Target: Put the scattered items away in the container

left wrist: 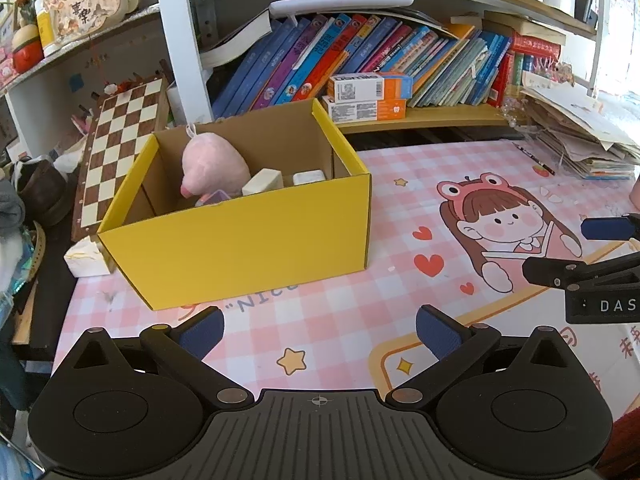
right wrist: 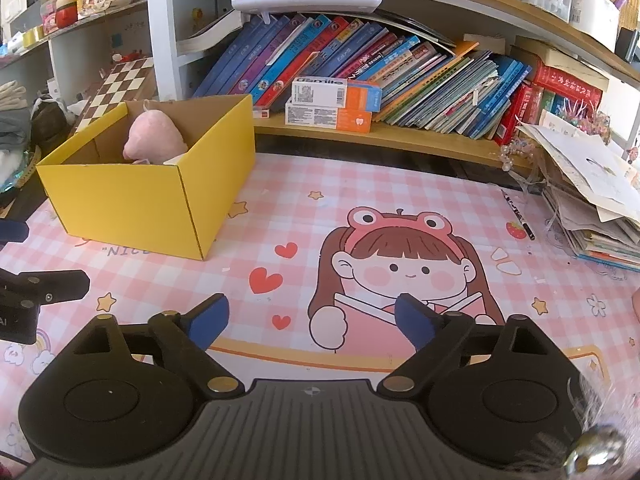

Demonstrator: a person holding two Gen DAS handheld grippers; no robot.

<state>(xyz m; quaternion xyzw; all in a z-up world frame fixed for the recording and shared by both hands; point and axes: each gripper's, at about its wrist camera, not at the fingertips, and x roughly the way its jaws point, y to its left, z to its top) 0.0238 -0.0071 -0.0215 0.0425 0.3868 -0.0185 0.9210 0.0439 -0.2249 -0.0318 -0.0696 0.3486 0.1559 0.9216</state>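
A yellow cardboard box (left wrist: 240,240) stands on the pink cartoon mat (left wrist: 340,328), ahead and left of my left gripper (left wrist: 318,334). It holds a pink plush toy (left wrist: 214,164), two white blocks (left wrist: 262,182) and a small purple item. My left gripper is open and empty, low over the mat. My right gripper (right wrist: 312,320) is open and empty over the cartoon girl print. The box (right wrist: 132,196) with the plush (right wrist: 154,140) shows at its left. Each gripper's fingers show at the edge of the other's view.
A chessboard (left wrist: 120,148) leans behind the box. A white tissue-like lump (left wrist: 86,260) lies at the box's left corner. Leaning books (left wrist: 360,60) fill the shelf behind. A paper stack (right wrist: 592,200) and a pencil (right wrist: 518,214) lie at the right.
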